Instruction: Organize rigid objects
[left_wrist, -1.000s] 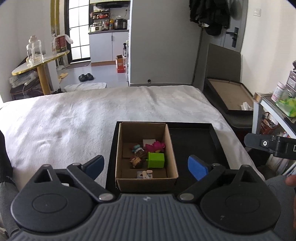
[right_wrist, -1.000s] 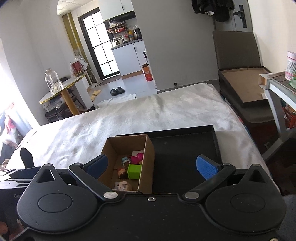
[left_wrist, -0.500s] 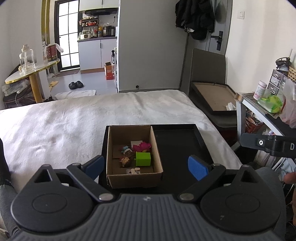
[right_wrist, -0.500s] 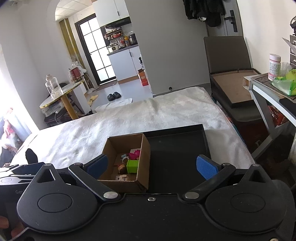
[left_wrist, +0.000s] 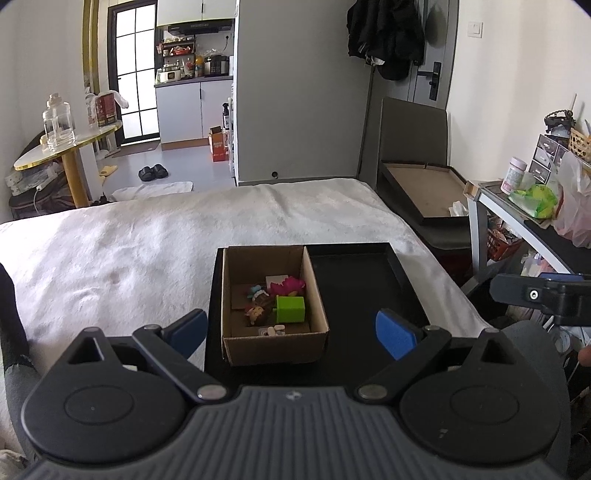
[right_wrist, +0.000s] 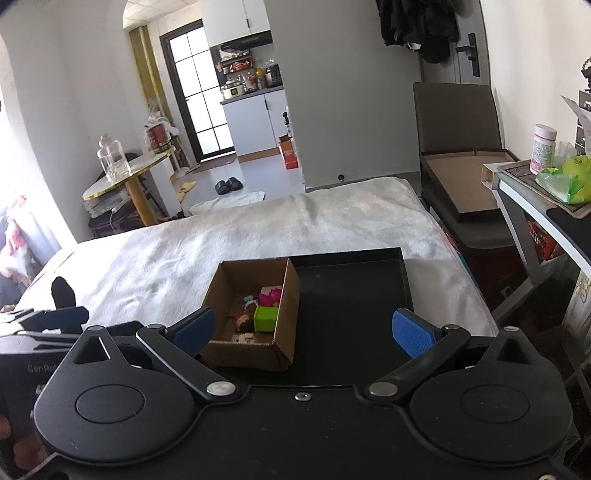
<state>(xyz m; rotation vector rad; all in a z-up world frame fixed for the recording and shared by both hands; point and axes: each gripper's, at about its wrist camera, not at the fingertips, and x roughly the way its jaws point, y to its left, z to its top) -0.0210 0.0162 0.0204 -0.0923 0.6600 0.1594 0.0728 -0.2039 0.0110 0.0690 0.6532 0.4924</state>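
A brown cardboard box (left_wrist: 273, 306) is sitting in the left half of a black tray (left_wrist: 373, 295), and the tray is lying on a white blanket (left_wrist: 147, 243) on a bed. Small toys are lying inside the box: a green block (left_wrist: 290, 308), a pink toy (left_wrist: 286, 285), a little doll (left_wrist: 255, 314) and a tiny pale toy (left_wrist: 272, 329) at the near wall. The right half of the tray is showing only its black floor.

The left gripper (left_wrist: 291, 328) is hanging above the near edge of the tray. Its jaws are standing wide apart and holding nothing. The right gripper (right_wrist: 303, 328) is hanging near it, a bit more to the right, and its jaws are also standing wide apart with nothing between them.

This could be two things. The toys may be sitting in the box because they are already tidied away. Or they may be waiting to go out onto the bare side of the tray. The pictures are not telling which one.

If a toy is picked next, the green block looks easiest, because its sides are flat. The box walls are tall and the toys are crowded, so a gripper would need to come straight down from above.
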